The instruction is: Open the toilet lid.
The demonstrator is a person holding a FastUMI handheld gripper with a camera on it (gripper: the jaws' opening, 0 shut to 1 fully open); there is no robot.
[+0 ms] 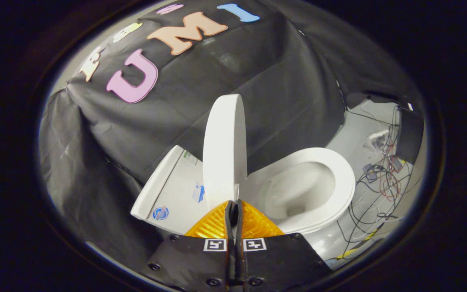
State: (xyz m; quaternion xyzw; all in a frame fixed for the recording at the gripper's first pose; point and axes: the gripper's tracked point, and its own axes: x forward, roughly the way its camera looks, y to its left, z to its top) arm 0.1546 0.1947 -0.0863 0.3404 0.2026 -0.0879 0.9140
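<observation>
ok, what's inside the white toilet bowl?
Under the raised white plastic lid, the white toilet bowl shows bare glazed walls and a darker drain patch at the bottom. The near inner wall is covered by the seat ring. The gripper fingers are closed together.

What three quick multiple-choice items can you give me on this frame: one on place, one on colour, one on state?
1. Where do the loose cables lie?
A. On the floor past the bowl, on the side away from the tank
B. Coiled on top of the tank
C. Inside the bowl

2. What colour is the toilet seat?
A. Black
B. White
C. Blue

3. How does the toilet lid stand?
A. Flat down over the seat
B. Raised on edge, just ahead of the fingers
C. Detached and lying on the floor

Answers:
1. A, the wires sprawl on the pale floor beyond the seat rim, opposite the tank.
2. B, the ring round the open bowl is white.
3. B, the lid rises upright between tank and bowl, with the gripper at its lower edge, fingers nearly together.
</observation>
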